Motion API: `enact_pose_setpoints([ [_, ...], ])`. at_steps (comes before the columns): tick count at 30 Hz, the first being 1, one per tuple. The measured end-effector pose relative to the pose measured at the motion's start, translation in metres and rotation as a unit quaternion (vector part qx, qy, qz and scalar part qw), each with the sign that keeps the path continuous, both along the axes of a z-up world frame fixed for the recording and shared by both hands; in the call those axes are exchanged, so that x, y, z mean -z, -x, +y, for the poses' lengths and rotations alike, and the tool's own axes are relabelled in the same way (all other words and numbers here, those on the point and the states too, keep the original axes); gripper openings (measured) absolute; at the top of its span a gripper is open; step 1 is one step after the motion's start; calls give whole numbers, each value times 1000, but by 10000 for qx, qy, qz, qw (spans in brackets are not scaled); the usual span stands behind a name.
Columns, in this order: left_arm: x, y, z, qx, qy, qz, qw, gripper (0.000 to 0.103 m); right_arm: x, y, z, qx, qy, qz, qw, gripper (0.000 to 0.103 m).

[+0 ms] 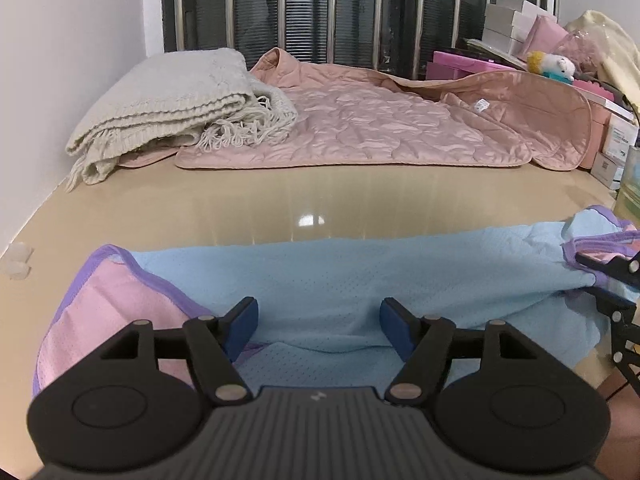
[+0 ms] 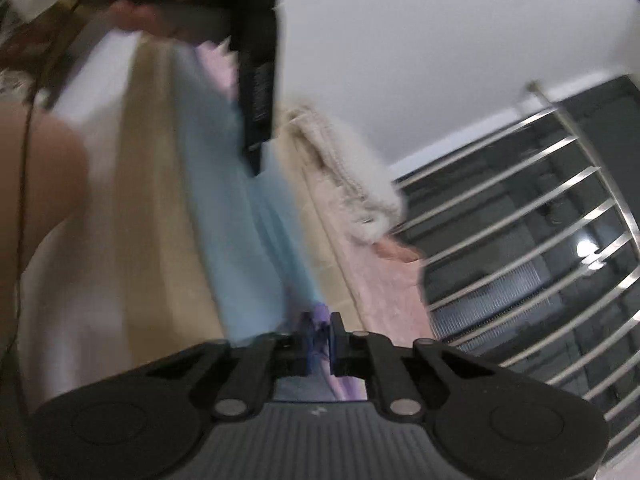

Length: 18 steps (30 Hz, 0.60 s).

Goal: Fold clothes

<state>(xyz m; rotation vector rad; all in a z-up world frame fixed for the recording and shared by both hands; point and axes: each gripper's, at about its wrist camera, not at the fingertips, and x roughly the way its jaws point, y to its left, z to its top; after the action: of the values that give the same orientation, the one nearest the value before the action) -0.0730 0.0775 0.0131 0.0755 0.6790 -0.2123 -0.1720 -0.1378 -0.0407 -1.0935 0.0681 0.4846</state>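
A light blue mesh garment [image 1: 340, 280] with purple trim and a pink lining lies stretched across the beige table [image 1: 240, 208]. My left gripper [image 1: 318, 322] is open, its blue pads low over the garment's near edge, with cloth between the jaws. My right gripper [image 2: 320, 344] is shut on the garment's purple-trimmed end [image 2: 320, 320] and holds it lifted; it shows at the right edge of the left wrist view [image 1: 624, 276]. The right wrist view is tilted and blurred; the blue cloth [image 2: 248, 220] runs away toward the left gripper [image 2: 256, 80].
A folded cream knitted blanket [image 1: 172, 108] and a pink quilted cover [image 1: 380, 128] lie at the table's far side. Boxes, pink items and a plush toy [image 1: 552, 64] are stacked at the far right. A barred window [image 1: 340, 8] is behind.
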Motion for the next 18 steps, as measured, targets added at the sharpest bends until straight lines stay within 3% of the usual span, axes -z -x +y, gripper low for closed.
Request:
enact_pose_setpoints([
  [1,-3,1,3,8,89,66,9999,69,-6,2,-2,26,-99,142,9998,22],
  [3,-13,5,8,-2,388,34,9992,69,-27,7,-24,27,-789,368,9962,40],
  [5,-24,9,7,9,613,-88,9981,69,-49,12,-45,28,-1477,592,9873,43],
  [7,-32,9,-1,64,754,-168,9970,70,-70,0,-78,301,-2336,1143,9651,43],
  [9,-33,4,-21,198,788,-171,9965,70,-81,-30,-99,1057,-3198,1448,9304,43],
  [10,-30,0,-33,260,693,-171,9971,70,-78,-46,-102,1411,-3329,1583,9188,43],
  [12,-22,-4,-58,373,231,-240,9987,70,-72,-78,-108,2108,-3565,1844,8913,36],
  [15,-10,-5,-80,368,-200,-235,9988,70,-57,-111,-103,2818,-3592,2123,8640,32],
  [18,-1,-2,-81,251,-229,-121,9994,70,-42,-110,-111,3348,-3608,2106,8446,2],
])
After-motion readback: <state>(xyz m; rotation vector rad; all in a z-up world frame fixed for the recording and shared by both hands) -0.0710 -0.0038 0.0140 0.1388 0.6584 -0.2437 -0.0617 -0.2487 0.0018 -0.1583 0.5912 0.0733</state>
